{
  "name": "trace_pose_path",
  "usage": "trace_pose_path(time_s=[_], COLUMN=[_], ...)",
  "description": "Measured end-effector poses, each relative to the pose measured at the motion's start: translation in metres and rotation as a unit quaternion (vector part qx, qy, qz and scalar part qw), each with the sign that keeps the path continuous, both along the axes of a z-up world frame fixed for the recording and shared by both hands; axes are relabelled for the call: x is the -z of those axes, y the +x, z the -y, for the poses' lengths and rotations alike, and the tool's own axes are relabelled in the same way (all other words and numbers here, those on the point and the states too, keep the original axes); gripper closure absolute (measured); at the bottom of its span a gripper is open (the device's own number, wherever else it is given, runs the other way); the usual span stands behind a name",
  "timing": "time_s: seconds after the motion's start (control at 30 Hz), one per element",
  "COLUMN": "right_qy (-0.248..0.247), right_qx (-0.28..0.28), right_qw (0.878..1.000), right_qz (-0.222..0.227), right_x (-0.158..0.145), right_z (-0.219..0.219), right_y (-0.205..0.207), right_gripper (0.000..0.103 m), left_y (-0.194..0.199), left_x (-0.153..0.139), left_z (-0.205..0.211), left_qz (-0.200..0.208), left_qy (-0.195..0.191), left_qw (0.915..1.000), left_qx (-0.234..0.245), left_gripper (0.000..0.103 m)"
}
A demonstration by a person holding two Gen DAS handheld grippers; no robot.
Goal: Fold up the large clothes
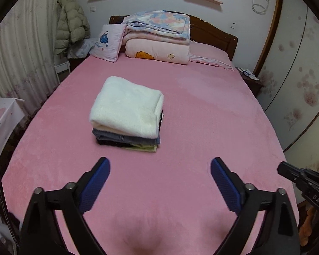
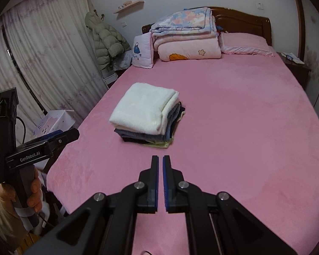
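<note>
Two grippers are hovering over the near end of a bed covered in a pink sheet (image 1: 202, 110), and neither is touching any cloth. The left gripper (image 1: 160, 183) is holding its blue-padded fingers (image 1: 95, 183) wide apart, with only bare sheet showing between them. The right gripper (image 2: 160, 183) is keeping its jaws almost together, a thin slit of pink showing between the pads, and nothing is clamped there. A stack of folded clothes (image 1: 127, 114) is sitting on the sheet a little left of the middle, beyond both tools and apart from them. A fluffy white piece (image 2: 144, 110) is lying on top of the stack, with grey, black and pale green layers showing underneath at its near and right edges. At the far end, folded quilts (image 1: 159, 36) are resting against the dark wooden headboard (image 2: 244, 19), a small pillow with a blue handbag print (image 1: 109, 42) is leaning just to their left, and a flat pink pillow (image 2: 244, 42) is lying to their right. A green puffy coat (image 1: 71, 23) is hanging by the curtains (image 2: 42, 53) on the far left. In the right wrist view, a bare hand (image 2: 17, 195) is gripping the handle of the left tool at the near left edge.
</note>
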State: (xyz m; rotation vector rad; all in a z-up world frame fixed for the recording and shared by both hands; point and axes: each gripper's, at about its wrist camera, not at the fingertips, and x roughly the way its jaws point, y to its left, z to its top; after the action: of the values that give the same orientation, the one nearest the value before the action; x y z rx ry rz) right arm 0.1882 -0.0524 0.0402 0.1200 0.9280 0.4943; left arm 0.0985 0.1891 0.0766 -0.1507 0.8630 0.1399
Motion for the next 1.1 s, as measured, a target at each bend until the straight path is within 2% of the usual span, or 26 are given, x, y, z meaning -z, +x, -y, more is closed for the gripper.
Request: trace_pose_path(time_s=[0.13,0.33,0.43,0.53,0.67,0.83,1.1], right_qy=[-0.014,-0.058,-0.091,-0.095,-0.085,-0.071,-0.075], right_qx=[-0.008,0.000,0.011,0.028,0.059,0.101,0.110], right_qw=[1.000,0.998,0.996,0.995,0.995,0.992,0.991], right_qz=[0.005,0.006,0.006,-0.001,-0.009,-0.004,-0.018], right_x=[-0.012,-0.005,0.007,0.017,0.025,0.025,0.031], right_z=[0.032,0.064,0.073,0.080,0.087,0.099,0.101], right_y=[-0.047,-0.101,-0.121,-0.135,-0.142,-0.148,-0.149], right_gripper=[0.100,0.099,0.099,0.099,0.099,0.099,0.099], left_y=[-0.042,-0.088,-0.101,-0.108,-0.112,-0.113,-0.109], left_x=[-0.001,0.018,0.031,0.041,0.044,0.045,0.046], left_z=[0.044,0.088,0.104,0.120,0.135,0.147,0.161], left_qz=[-0.004,-0.028,-0.046,-0.056,-0.058,-0.057,-0.059], left_qy=[-0.005,-0.017,-0.005,0.014,0.043,0.050,0.049], left_qw=[1.0000,0.9994,0.9989,0.9983,0.9974,0.9971,0.9964], left_qx=[-0.003,-0.010,-0.009,0.000,0.008,0.011,0.036], left_gripper=[0.005,0.005,0.005,0.005,0.005,0.005,0.005])
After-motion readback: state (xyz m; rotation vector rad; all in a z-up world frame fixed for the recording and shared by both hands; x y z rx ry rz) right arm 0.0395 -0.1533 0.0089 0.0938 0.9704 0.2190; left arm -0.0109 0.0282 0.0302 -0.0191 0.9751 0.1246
